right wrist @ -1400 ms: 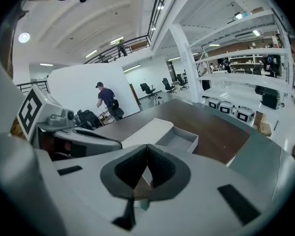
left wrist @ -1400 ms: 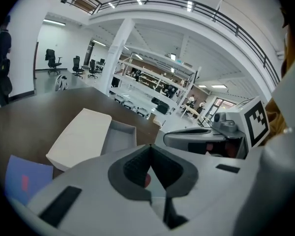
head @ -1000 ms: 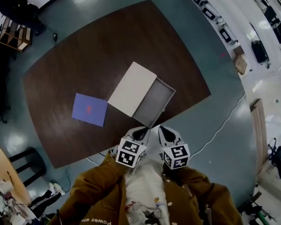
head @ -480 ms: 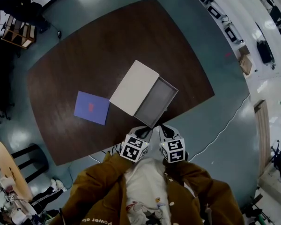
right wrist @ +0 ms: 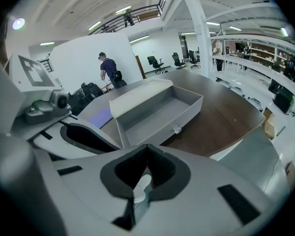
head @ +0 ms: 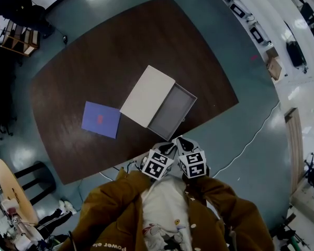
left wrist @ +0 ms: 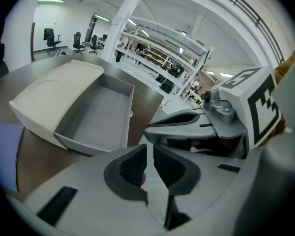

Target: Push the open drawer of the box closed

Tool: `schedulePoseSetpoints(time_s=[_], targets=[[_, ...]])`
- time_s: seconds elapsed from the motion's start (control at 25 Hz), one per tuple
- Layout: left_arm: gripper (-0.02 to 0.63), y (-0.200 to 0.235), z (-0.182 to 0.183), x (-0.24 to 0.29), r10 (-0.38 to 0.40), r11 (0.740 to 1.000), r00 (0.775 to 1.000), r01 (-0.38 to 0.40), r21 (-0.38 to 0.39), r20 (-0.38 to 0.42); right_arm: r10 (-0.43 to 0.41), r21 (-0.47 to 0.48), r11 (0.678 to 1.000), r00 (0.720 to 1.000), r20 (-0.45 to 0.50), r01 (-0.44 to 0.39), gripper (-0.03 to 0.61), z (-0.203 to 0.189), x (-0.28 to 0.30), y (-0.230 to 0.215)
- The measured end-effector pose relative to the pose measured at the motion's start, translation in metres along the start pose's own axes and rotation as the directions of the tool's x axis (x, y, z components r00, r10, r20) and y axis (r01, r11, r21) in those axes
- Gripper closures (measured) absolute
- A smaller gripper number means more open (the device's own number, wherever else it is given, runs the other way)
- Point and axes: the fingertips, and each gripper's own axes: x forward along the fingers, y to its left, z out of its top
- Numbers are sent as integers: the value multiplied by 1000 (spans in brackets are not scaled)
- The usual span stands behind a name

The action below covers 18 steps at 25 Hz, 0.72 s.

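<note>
A white box point(head: 147, 94) lies on the dark wooden table point(head: 94, 51), and its grey drawer point(head: 170, 112) is pulled out toward me and empty. Both grippers hang side by side just off the table's near edge, short of the drawer front. My left gripper point(head: 167, 147) has its jaws all but together, only a thin slit between them and nothing held. My right gripper point(head: 182, 141) is shut and empty. In the right gripper view the drawer point(right wrist: 157, 114) and its small clear knob point(right wrist: 176, 130) lie ahead of the gripper point(right wrist: 147, 149). The left gripper view shows the drawer point(left wrist: 96, 114) ahead and to the left of the gripper point(left wrist: 150, 149).
A purple sheet point(head: 100, 119) lies flat on the table left of the box. The table's near edge point(head: 199, 123) runs just beyond the drawer front, with teal floor below. A person point(right wrist: 108, 70) stands far off by a white wall, and shelving lines the right side.
The two grippers have drawn closer together, the left one moving right toward the right one. Box and drawer have not moved.
</note>
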Motion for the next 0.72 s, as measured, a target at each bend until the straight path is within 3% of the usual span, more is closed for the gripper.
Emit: schedulePoseSetpoints(time_s=[0.32,0.52,0.72], targets=[[583,9,-13,18,99,995,994,-98,10,-44,2,-24,1000,1000,-9,-2,572,-7,-1,-3],[583,13,-16,22,132,990,990,-134,-35,-51,87,-58,994,995,-45,-89,572,-8,17,-8],[598,20,-13,20,190,980,981,-191,-62,-28,116,-94,988,989,-96,-125,572,-4,33,-4]])
